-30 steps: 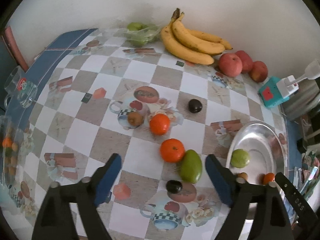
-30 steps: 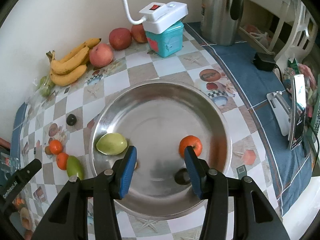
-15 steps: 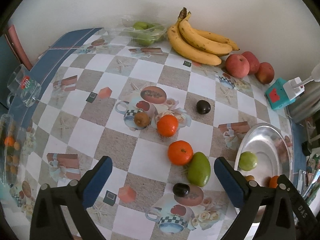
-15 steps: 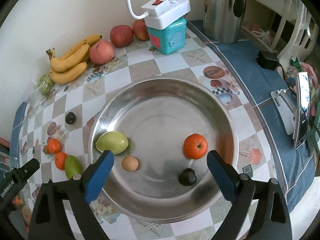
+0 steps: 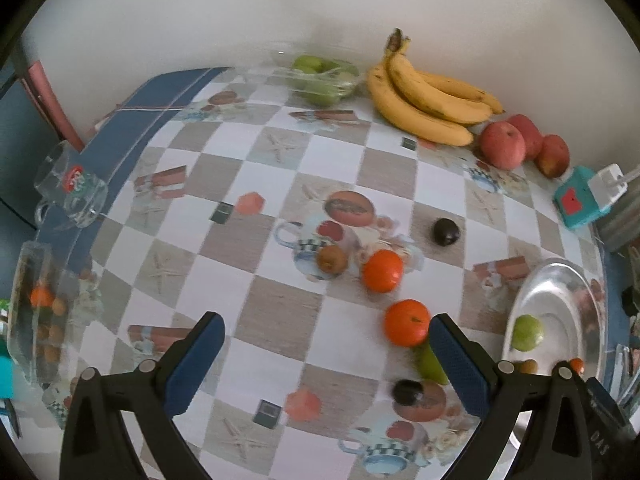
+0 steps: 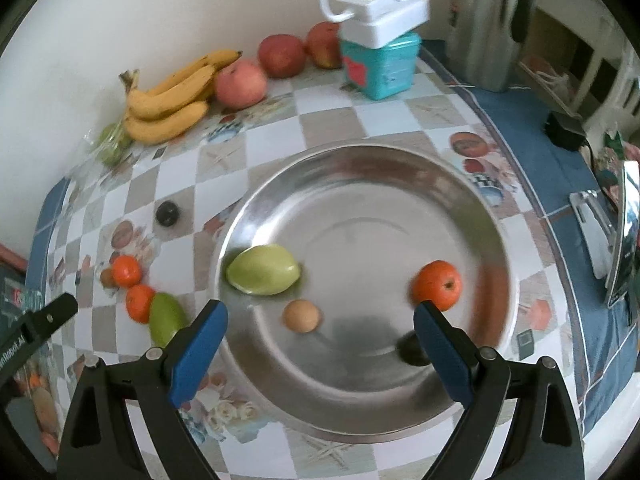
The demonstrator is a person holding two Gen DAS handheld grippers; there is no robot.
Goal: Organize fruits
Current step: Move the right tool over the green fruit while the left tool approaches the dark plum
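Observation:
A steel bowl (image 6: 472, 196) holds a pale green fruit (image 6: 263, 269), an orange (image 6: 437, 285), a small brown fruit (image 6: 302, 316) and a dark fruit (image 6: 412, 350). My right gripper (image 6: 320, 344) hangs open and empty over its near rim. On the checked tablecloth lie two oranges (image 5: 382, 271) (image 5: 406, 322), a green mango (image 5: 430, 364), a kiwi (image 5: 331, 259) and two dark plums (image 5: 446, 232) (image 5: 407, 392). My left gripper (image 5: 326, 360) is open and empty above the cloth, its right finger next to the nearer orange. The bowl (image 5: 560, 280) is at the right in the left wrist view.
Bananas (image 5: 424, 96), red apples (image 5: 504, 146) and a bag of green fruit (image 5: 320, 80) line the wall. A teal box with a white power strip (image 6: 380, 40) and a kettle (image 6: 488, 28) stand behind the bowl. A glass mug (image 5: 70, 188) sits at the left table edge.
Both grippers opened wide from a narrower gap. The right gripper let the orange go into the bowl and drew back. The left gripper rose and shifted left.

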